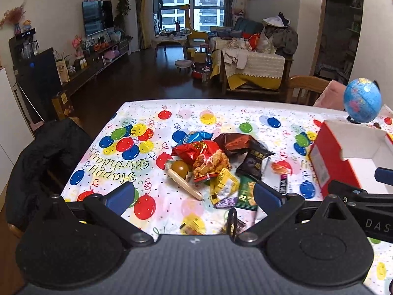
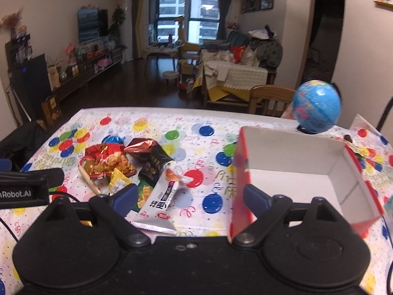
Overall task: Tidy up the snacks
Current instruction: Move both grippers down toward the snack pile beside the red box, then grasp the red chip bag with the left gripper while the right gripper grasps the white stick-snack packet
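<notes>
None of the snacks (image 1: 216, 167) had reached your box (image 2: 294, 172); it sat empty. Both grippers, left (image 1: 194, 194) and right (image 2: 190, 196), hung apart, holding nothing.

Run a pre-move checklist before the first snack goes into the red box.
1. Left tongs open, empty: ok.
2. Right tongs open, empty: ok.
3. Red box open, nothing visible inside: ok.
4. White snack bar lying apart from the pile, nearest the right tongs: ok.
5. Snack pile overlapping, single grasp hard: not ok.
6. Globe close behind box, clearance: cannot tell.
</notes>
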Motion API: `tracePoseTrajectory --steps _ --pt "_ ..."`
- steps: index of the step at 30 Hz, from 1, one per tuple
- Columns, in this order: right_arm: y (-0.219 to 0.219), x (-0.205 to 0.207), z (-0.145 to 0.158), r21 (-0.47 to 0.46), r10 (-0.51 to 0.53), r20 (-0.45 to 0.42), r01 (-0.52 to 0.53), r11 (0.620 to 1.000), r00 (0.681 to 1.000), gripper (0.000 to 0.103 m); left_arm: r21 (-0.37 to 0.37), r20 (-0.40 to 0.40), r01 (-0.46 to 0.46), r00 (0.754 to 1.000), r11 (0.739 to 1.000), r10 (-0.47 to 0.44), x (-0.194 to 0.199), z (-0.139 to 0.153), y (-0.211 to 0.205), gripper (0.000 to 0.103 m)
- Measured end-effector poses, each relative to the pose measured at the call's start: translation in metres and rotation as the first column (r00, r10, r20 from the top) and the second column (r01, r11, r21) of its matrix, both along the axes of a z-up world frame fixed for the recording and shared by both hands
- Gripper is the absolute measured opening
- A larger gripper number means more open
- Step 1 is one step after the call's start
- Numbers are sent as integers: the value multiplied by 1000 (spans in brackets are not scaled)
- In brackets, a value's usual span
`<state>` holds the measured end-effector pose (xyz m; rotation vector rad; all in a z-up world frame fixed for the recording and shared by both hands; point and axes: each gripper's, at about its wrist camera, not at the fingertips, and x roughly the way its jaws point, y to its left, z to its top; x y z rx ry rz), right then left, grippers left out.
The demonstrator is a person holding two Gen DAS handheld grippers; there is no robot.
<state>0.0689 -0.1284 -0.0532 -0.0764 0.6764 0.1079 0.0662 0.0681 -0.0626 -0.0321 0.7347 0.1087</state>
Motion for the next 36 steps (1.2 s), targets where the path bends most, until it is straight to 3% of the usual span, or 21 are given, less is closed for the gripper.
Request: tracePoseTrajectory --steps 10,19,29,36 --pt "11 50 -35 -3 37 -89 -38 999 995 78 19 -1 -6 1000 1000 6 50 -28 14 103" --pt "13 86 -63 3 23 -153 -23 1000 988 67 -7 -31 -7 1000 1000 7 103 -41 19 90" --pt "16 106 -85 2 34 -202 -34 999 979 66 -88 -150 -59 988 994 46 158 -65 19 90" --pt "18 112 -96 22 48 -241 -44 999 969 55 -145 -268 -137 959 980 95 187 -85 27 90"
